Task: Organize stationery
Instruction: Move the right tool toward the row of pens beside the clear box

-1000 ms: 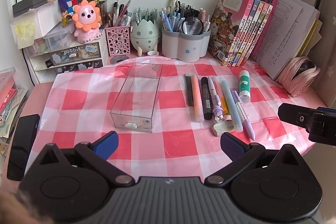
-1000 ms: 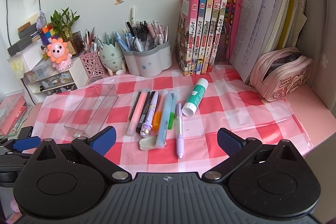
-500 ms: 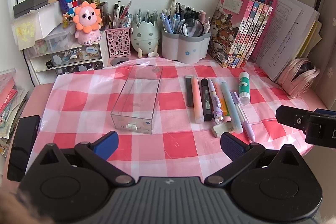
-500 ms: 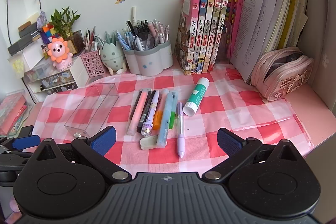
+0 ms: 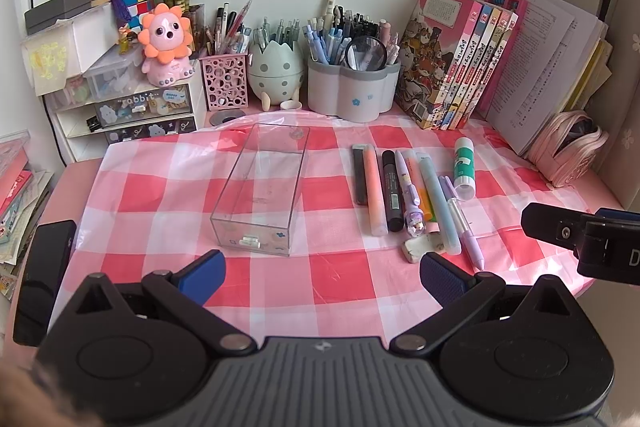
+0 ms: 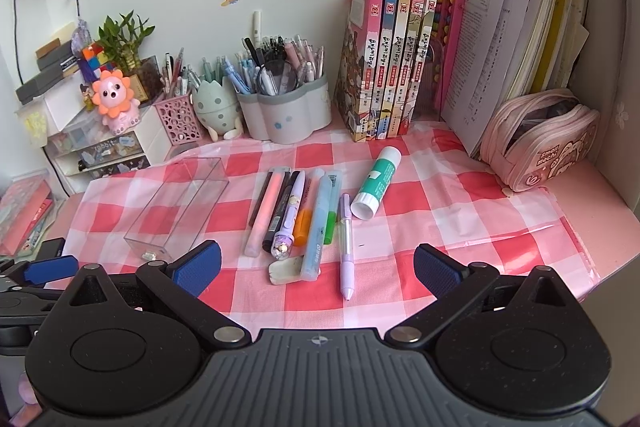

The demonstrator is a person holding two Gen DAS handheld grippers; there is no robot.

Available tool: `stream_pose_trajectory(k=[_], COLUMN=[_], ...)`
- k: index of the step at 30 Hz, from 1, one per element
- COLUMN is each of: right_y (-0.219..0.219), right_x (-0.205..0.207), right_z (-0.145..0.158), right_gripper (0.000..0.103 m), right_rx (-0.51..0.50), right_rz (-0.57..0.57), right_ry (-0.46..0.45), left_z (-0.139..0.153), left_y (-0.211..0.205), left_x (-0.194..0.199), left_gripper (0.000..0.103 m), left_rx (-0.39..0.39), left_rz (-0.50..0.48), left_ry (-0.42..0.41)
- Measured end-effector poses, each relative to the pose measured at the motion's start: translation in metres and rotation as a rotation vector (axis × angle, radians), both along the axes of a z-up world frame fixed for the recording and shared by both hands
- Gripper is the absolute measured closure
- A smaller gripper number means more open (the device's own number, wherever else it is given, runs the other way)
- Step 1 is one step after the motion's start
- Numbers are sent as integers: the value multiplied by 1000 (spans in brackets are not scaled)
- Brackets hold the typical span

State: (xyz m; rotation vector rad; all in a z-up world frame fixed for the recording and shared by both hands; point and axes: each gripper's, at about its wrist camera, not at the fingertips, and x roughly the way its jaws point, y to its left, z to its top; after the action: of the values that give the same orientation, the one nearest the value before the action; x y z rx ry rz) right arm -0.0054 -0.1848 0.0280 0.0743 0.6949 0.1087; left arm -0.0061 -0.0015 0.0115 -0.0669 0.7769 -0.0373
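I have both grippers wide apart and holding nothing, low over the near edge of the cloth (image 5: 168, 195): the left gripper (image 5: 322, 273) sits before the clear box (image 5: 260, 187), the right gripper (image 6: 318, 269) before the row of pens (image 6: 296, 211). Against the frames of a second ago I see almost no change; my left view has drifted a touch, so the box and pens sit very slightly higher, and the right gripper's finger (image 5: 560, 231) at that view's right edge has slid a little leftward. On the cloth nothing has shifted. The box lies empty and upright, left of the pens and well apart from them. The pens lie side by side, with the eraser (image 6: 286, 269) touching their near ends, the purple pen (image 6: 346, 243) just right of the row, and the glue stick (image 6: 376, 183) lying on its side farthest right. From the right view I can see one left finger (image 6: 50, 269) at the left edge.
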Motion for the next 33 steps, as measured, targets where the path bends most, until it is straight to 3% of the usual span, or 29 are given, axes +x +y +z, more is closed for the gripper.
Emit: stream_pose_trajectory(k=[13,25,33], right_y=[2,0,-1], right_x=[4,30,45], right_z=[-3,-23,-40], right_gripper=[5,5,5], right_rx=[6,22,18], right_rz=[-2,-6,-13], right_ry=[5,67,87], left_z=[-6,-33,-53], left_y=[3,13,25], left_x=[6,29,39], left_gripper=[22,22,22], left_rx=[-10,0,-13], left_rz=[12,35,75], left_ry=[14,70,41])
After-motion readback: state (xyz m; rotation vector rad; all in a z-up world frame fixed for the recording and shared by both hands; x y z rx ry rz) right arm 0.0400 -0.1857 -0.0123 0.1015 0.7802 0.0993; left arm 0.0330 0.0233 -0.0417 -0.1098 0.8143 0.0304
